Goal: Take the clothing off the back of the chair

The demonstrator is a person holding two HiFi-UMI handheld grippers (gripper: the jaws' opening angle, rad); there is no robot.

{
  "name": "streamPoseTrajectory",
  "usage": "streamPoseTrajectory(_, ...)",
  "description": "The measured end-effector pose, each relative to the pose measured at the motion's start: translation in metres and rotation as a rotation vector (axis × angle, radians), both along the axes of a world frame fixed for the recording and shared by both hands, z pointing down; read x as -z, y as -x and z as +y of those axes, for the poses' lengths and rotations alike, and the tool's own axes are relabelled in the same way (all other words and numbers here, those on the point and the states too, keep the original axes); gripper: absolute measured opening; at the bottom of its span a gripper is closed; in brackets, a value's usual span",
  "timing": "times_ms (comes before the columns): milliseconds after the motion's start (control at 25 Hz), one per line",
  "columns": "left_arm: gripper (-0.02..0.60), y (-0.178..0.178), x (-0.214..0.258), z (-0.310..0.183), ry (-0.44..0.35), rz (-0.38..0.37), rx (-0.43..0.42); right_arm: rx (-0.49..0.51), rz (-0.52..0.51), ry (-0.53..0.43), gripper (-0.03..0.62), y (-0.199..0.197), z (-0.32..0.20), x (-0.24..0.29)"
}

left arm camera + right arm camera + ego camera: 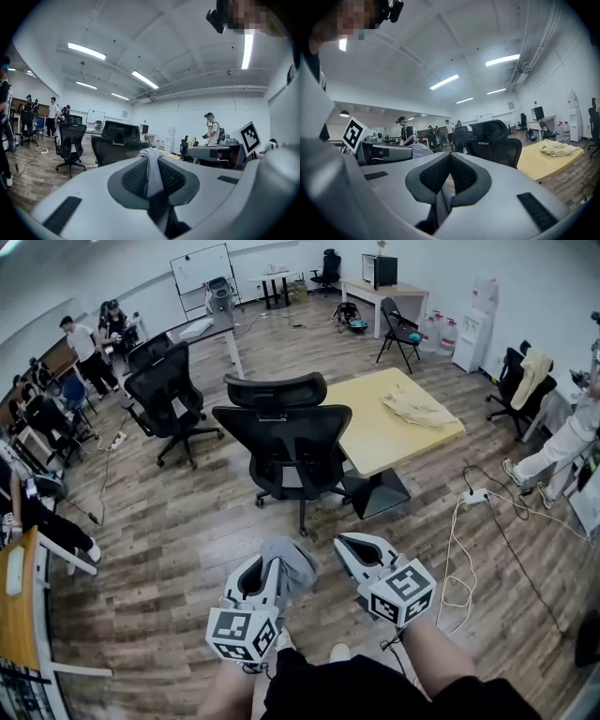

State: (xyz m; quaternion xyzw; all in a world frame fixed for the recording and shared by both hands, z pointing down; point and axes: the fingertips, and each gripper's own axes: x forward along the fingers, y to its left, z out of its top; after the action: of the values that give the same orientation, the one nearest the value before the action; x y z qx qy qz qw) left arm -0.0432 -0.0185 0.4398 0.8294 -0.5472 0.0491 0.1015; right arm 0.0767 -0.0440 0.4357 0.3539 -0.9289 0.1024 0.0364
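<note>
A grey garment (296, 563) is pinched between the pads of my left gripper (278, 554), low in the head view. In the left gripper view the cloth (153, 176) runs up between the shut pads and folds over the tips of that gripper (151, 152). Just beside it, my right gripper (349, 545) is shut with nothing in it, and its pads meet in the right gripper view (450, 158). The black mesh office chair (286, 437) stands ahead of both grippers with a bare back, and it also shows as the chair (115, 140) and the chair (497, 145) in the gripper views.
A yellow table (375, 432) behind the chair carries a crumpled beige cloth (417, 407). Another black chair (169, 390) stands at the left. A power strip and white cables (473, 498) lie on the wooden floor at the right. A person (562, 442) stands at the right edge.
</note>
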Motion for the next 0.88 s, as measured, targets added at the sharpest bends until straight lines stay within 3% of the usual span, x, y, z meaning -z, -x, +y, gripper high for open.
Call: streamPoseTrajectory(880,0.058,-0.0017,0.0027,0.0061,-0.003,-0.014,0.001,0.034,0.017,-0.007,0.012,0.0044,0.0062,-0.0051)
